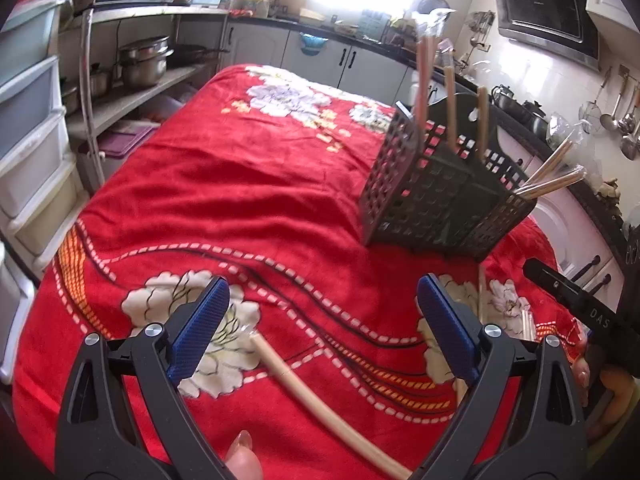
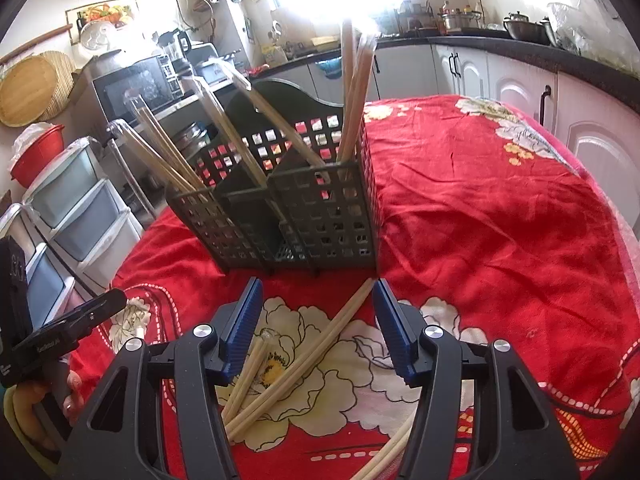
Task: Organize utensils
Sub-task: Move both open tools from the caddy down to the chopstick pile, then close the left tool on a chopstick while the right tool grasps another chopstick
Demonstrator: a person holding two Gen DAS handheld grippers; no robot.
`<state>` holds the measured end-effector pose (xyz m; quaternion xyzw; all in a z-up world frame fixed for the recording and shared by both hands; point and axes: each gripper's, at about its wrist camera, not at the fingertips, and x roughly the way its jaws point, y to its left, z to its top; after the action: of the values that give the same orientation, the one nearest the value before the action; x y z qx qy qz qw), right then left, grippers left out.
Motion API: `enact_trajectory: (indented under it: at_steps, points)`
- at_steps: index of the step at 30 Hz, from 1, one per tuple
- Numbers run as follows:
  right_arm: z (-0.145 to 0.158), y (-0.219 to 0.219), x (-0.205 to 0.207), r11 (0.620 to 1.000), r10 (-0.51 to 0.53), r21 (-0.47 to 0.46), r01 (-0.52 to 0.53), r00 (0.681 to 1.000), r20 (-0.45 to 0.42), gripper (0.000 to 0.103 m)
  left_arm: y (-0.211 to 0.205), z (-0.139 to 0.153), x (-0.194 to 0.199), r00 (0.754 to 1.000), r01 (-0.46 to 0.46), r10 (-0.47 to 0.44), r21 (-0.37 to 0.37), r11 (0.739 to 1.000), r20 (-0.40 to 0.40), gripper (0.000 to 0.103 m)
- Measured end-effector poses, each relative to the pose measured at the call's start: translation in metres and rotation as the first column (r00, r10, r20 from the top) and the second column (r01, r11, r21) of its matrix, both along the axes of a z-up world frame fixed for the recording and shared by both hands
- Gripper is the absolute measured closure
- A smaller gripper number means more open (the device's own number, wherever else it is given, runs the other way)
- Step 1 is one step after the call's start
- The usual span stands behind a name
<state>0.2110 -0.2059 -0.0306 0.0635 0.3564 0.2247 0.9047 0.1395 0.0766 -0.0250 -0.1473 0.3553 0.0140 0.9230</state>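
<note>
Setting: kitchen table under a red flowered cloth [image 1: 240,184], counters and cupboards behind, window glare washing out the far wall.

Left gripper [image 1: 320,320]: blue-padded jaws spread wide apart, holding nothing, hovering low over the cloth.

Under the left gripper: one pale wrapped chopstick [image 1: 312,396] lying on the cloth between the jaws, lower end cut off by the frame edge.

Right gripper [image 2: 318,322]: jaws likewise parted and empty, just in front of the basket.

Under the right gripper: loose chopsticks [image 2: 296,364] crossing on a white flower print, several overlapping (exact count hard to tell), lower ends hidden behind the gripper body.

Utensil basket [image 2: 320,216]: dark perforated plastic, upright on the cloth, divided into compartments.

In the basket: sleeved chopsticks [image 2: 352,92] standing or leaning outward in several compartments, bottoms hidden by the walls, tops blurred by glare.

Edge of left view: thumb tip [image 1: 242,456], mostly cut off.
</note>
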Motion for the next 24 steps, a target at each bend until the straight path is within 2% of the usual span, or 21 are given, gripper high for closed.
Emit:
enact_trajectory:
  at_steps: [13, 18, 24]
  points:
    - [-0.016, 0.012, 0.011, 0.999, -0.021, -0.039, 0.019, 0.998, -0.061, 0.048, 0.011, -0.029, -0.011, 0.996, -0.005, 0.001, -0.045, 0.999, -0.093, 0.016]
    - [-0.025, 0.013, 0.022, 0.997, -0.056, -0.060, 0.050, 0.993, -0.100, 0.048, 0.017, -0.041, -0.010, 0.990, -0.009, -0.003, -0.084, 0.996, -0.140, 0.035]
    - [-0.040, 0.011, 0.040, 0.994, -0.099, -0.065, 0.089, 0.980, -0.171, 0.051, 0.020, -0.045, -0.005, 0.988, -0.010, -0.005, -0.100, 0.995, -0.151, 0.045]
